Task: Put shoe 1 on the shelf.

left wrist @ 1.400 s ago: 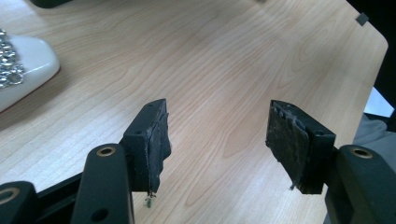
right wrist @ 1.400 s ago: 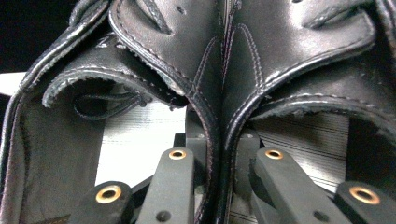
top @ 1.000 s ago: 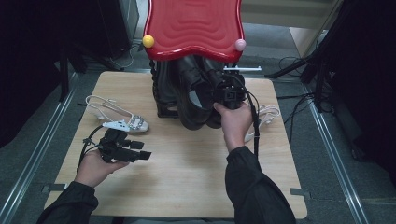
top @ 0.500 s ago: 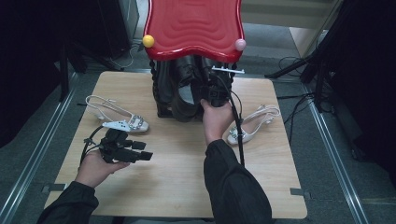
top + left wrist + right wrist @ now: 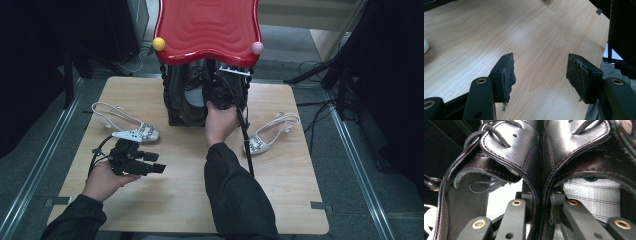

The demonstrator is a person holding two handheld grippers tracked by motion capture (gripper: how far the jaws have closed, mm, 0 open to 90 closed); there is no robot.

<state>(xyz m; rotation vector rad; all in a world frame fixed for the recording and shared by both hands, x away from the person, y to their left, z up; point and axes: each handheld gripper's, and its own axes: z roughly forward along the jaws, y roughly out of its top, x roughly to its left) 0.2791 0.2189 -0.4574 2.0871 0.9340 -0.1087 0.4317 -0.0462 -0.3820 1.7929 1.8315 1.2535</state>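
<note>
- Table (image 5: 300,200): a light wooden top on which the whole job is laid out. A stand (image 5: 207,30) with a red wavy top is set at its far edge.
- Boots (image 5: 187,97): a black leather pair, seen upright at the foot of the stand, at the far middle of the table. The step in hand is judged to be the setting down of this pair under the stand.
- Right gripper (image 5: 220,92): reached in to the right side of the pair from the near side.
  - In the right gripper view, the two adjoining walls of the boots (image 5: 541,157) are seen running down between the jaws of the right gripper (image 5: 541,195), one jaw on each side.
  - The leather appears to be pinched, and the jaws have just been opening, so the hold is judged to be easing.
- Next move, as judged: the jaws are to be spread until both walls are freed. The gripper is then to be drawn back toward the near edge, without the collars or laces being dragged along.
- Left gripper (image 5: 155,162): held low over the near left of the table, well apart from the boots. In its own view the left gripper (image 5: 540,72) is seen with jaws spread wide and nothing between them but bare wood.
- Sandals: one white sandal (image 5: 127,125) lies at the left and another (image 5: 270,132) at the right, both untouched.
</note>
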